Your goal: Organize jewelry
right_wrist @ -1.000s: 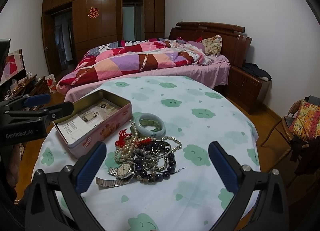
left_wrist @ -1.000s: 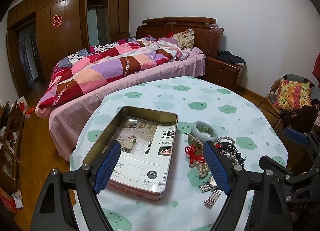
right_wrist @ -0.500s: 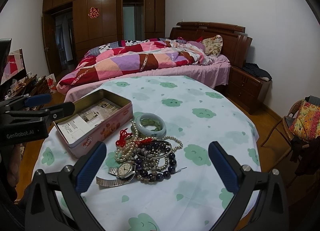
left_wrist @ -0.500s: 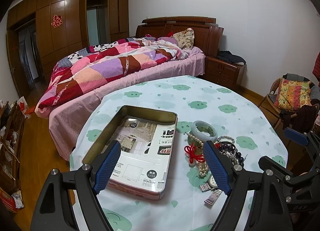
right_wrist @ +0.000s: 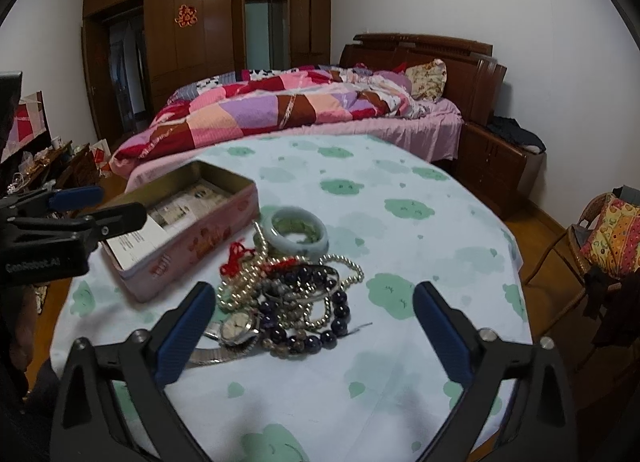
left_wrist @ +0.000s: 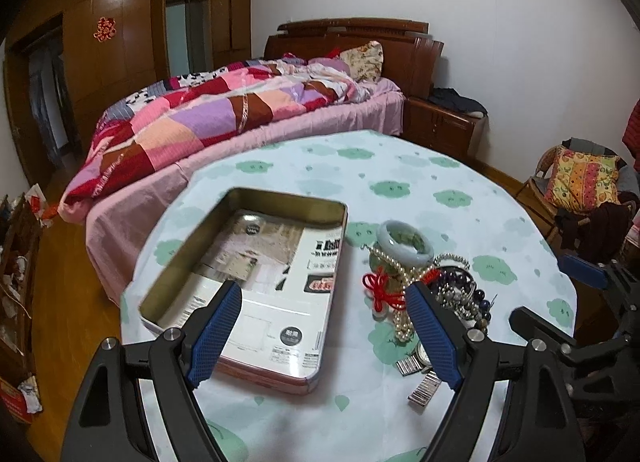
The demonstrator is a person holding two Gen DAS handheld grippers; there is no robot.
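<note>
Nothing on my worktop [right_wrist: 400, 374] has shifted since the earlier frames; both my hands have kept almost still, and only my right claw [right_wrist: 314, 332] differs, its jaws now closing from their widest, with nothing pressed between them.

Taking the open tin [left_wrist: 256, 274] as my landmark: the bed [left_wrist: 240, 117] lies beyond it, past the worktop's far edge. The tin sits near the worktop's left edge. Just to its right lies the jewelry pile [right_wrist: 288, 290], close but not touching as far as I can tell. At the pile's far end is the pale green bangle [right_wrist: 298, 229]; nearer me are pearl strands, dark beads, a red knot [right_wrist: 236, 258] and the wristwatch [right_wrist: 236, 328].

My left claw [left_wrist: 326, 332] hangs over the tin's near end, jaws apart and holding nothing.

Only the left view looks down into the tin and shows printed paper covering its bottom. Only the right view shows the tin's pink outer side and the whole pile, which my left claw's right finger partly hides.

Right of the pile and toward the far rim, the cloth lies bare.
</note>
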